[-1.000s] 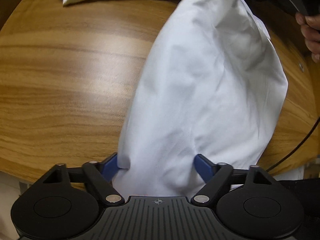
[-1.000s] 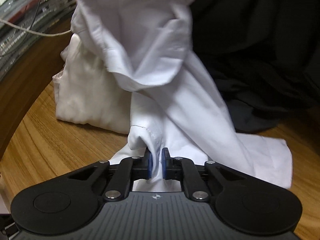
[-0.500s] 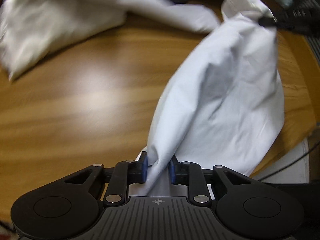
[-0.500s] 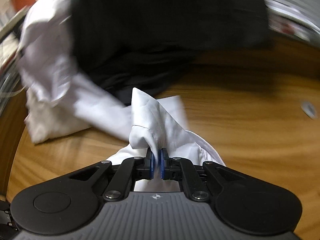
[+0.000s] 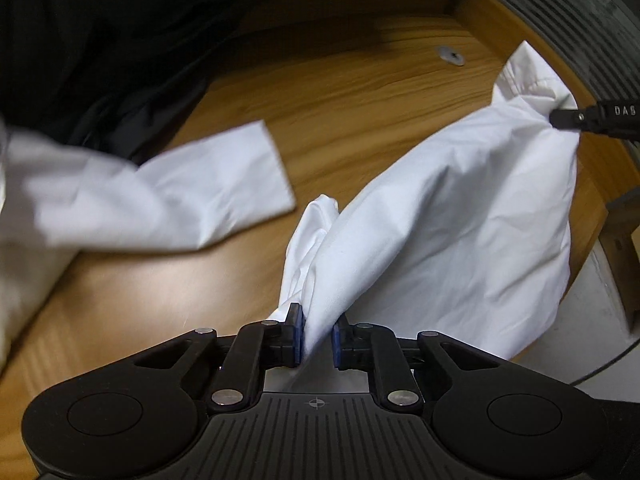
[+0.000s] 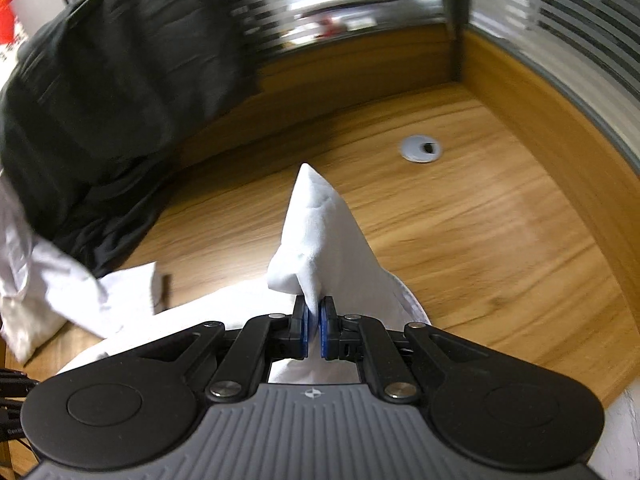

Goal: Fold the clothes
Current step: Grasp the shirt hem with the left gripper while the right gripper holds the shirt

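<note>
Both grippers have the white garment [image 5: 460,216] now: the left gripper [image 5: 316,338] has just been closing, its fingers pinching a bunched edge, while the right gripper [image 6: 313,332] grips another corner tight. The cloth hangs stretched above the table [image 5: 360,92]. Spreading step, I'd say; next it wants laying flat, clear of the dark clothing [image 5: 88,40].

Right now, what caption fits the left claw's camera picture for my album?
Left claw and right claw pinch a white garment stretched above the wooden table.
</note>
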The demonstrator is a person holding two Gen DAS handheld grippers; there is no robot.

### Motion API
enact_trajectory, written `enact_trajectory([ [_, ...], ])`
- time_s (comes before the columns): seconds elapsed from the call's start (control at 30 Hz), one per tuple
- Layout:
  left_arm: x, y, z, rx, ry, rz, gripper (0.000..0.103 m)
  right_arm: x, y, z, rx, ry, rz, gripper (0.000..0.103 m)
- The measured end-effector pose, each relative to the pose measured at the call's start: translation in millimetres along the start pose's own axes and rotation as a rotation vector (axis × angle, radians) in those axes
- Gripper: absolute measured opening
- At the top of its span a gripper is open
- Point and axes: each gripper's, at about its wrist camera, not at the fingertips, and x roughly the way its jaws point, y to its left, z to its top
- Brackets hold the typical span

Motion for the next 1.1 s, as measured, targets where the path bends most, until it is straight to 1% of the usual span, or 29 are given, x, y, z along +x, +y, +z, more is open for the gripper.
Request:
enact_trajectory([
  [0.07,3,-8,14,0.013,-0.002,0.004,0.015,-3,-14,3,0.016,-0.008,-0.002,0.006],
  [0.1,2,-5,18,0.014,-0.004,0.008,0.015,-3,-20,6,0.023,-0.014,-0.001,0.006],
  [0.2,4,-8,38,0.019,-0.017,0.023,0.014,3,-27,25,0.03,-0.037,0.007,0.005],
  [0.27,1,-10,56,0.022,-0.035,0.034,0.013,5,-31,41,0.03,-0.062,0.014,0.005],
  [0.4,-14,-10,99,0.024,-0.096,0.06,0.013,6,-31,85,0.01,-0.142,0.031,0.005],
  [0.5,-29,-10,133,0.045,-0.166,0.089,0.013,3,-29,120,-0.012,-0.217,0.043,0.005],
  [0.57,-39,-12,149,0.054,-0.207,0.104,0.013,-1,-29,141,-0.027,-0.265,0.05,0.005],
  [0.67,-50,-14,167,0.067,-0.257,0.127,0.013,-3,-35,156,-0.032,-0.301,0.061,0.005],
  [0.73,-47,-17,169,0.077,-0.263,0.136,0.013,0,-43,153,-0.027,-0.294,0.064,0.005],
  [0.87,-27,-30,151,0.104,-0.206,0.127,0.013,11,-61,125,-0.013,-0.237,0.048,0.005],
  [1.03,1,-52,108,0.15,-0.108,0.074,0.013,19,-93,70,0.059,-0.144,0.016,0.005],
  [1.1,11,-61,88,0.174,-0.073,0.041,0.014,19,-106,45,0.091,-0.111,-0.001,0.008],
])
